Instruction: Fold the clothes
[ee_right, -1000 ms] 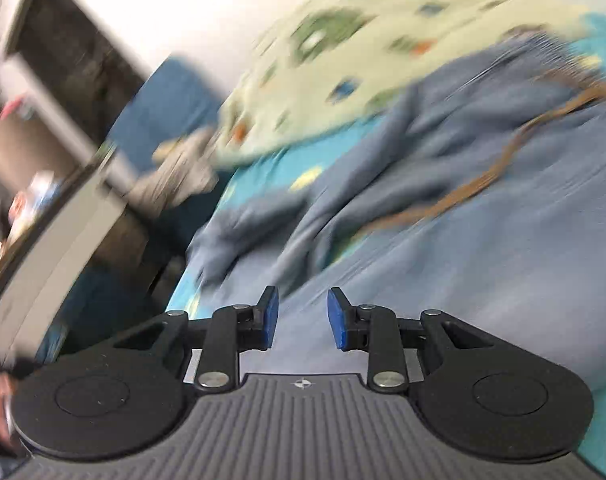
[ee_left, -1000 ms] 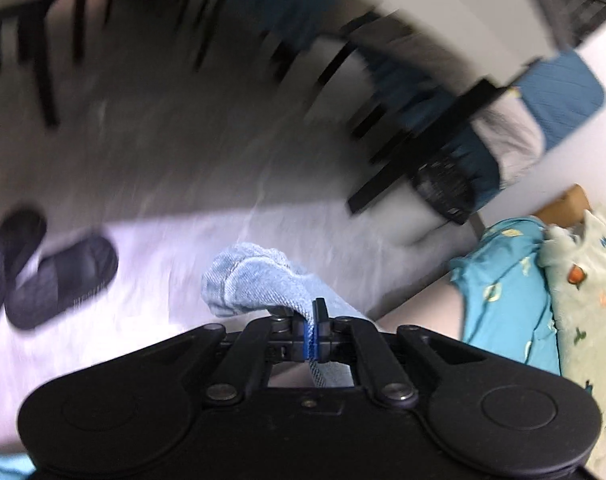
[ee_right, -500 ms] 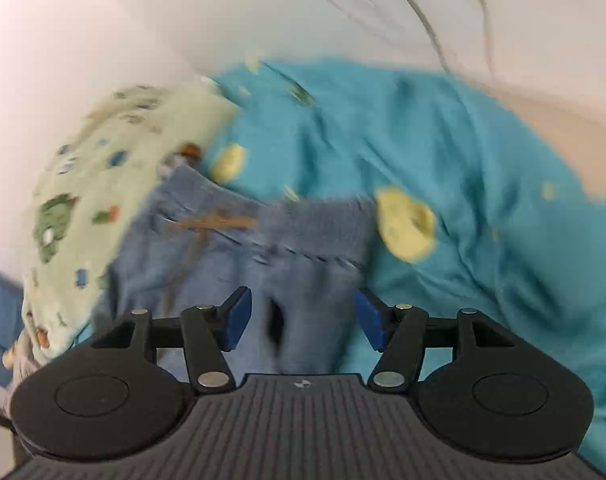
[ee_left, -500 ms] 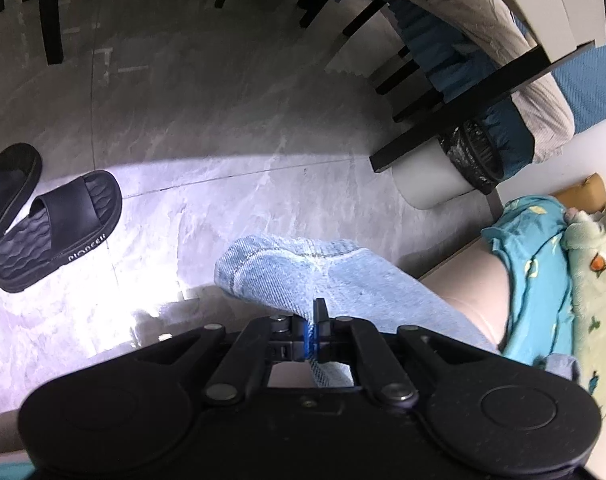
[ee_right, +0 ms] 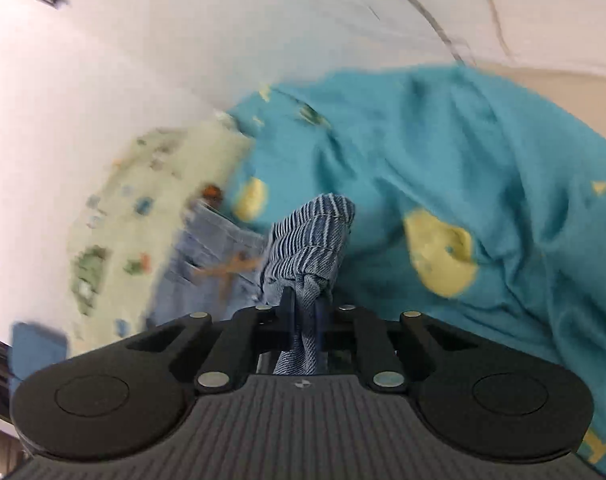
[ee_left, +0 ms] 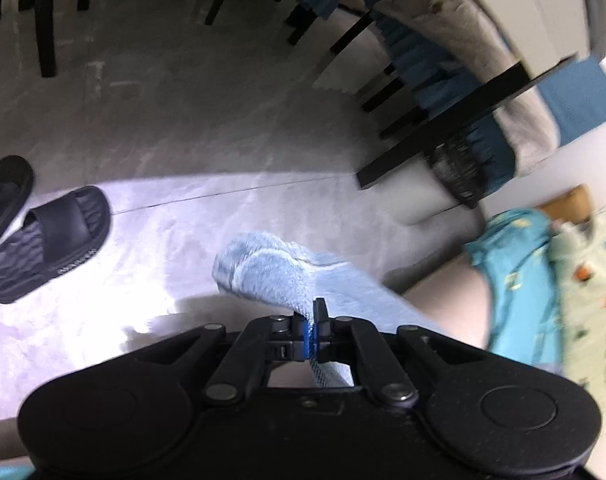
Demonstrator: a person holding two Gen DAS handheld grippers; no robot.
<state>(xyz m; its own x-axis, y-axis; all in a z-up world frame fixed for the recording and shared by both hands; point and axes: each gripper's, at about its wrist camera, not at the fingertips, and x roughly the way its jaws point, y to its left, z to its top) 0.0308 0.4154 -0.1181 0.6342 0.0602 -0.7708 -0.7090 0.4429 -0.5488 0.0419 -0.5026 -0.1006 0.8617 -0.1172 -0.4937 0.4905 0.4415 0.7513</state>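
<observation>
My left gripper [ee_left: 312,322] is shut on the hem of a light blue denim garment [ee_left: 287,276], which hangs out over the bed's edge above the floor. My right gripper [ee_right: 305,312] is shut on a bunched fold of the same jeans [ee_right: 309,240], its striped inner side showing, held just above the teal bedsheet [ee_right: 483,168]. More of the jeans with a brown drawstring [ee_right: 207,264] lies on the bed to the left of the right gripper.
A pale green patterned pillow [ee_right: 143,216] lies left of the jeans, against the white wall. In the left wrist view, black slippers [ee_left: 47,240] sit on the grey floor, and black table legs [ee_left: 439,136] and a bin [ee_left: 459,168] stand near the bed's corner.
My right gripper was open over the jeans and has shut on a fold of them and lifted it. My left gripper keeps its hold and has shifted only slightly.
</observation>
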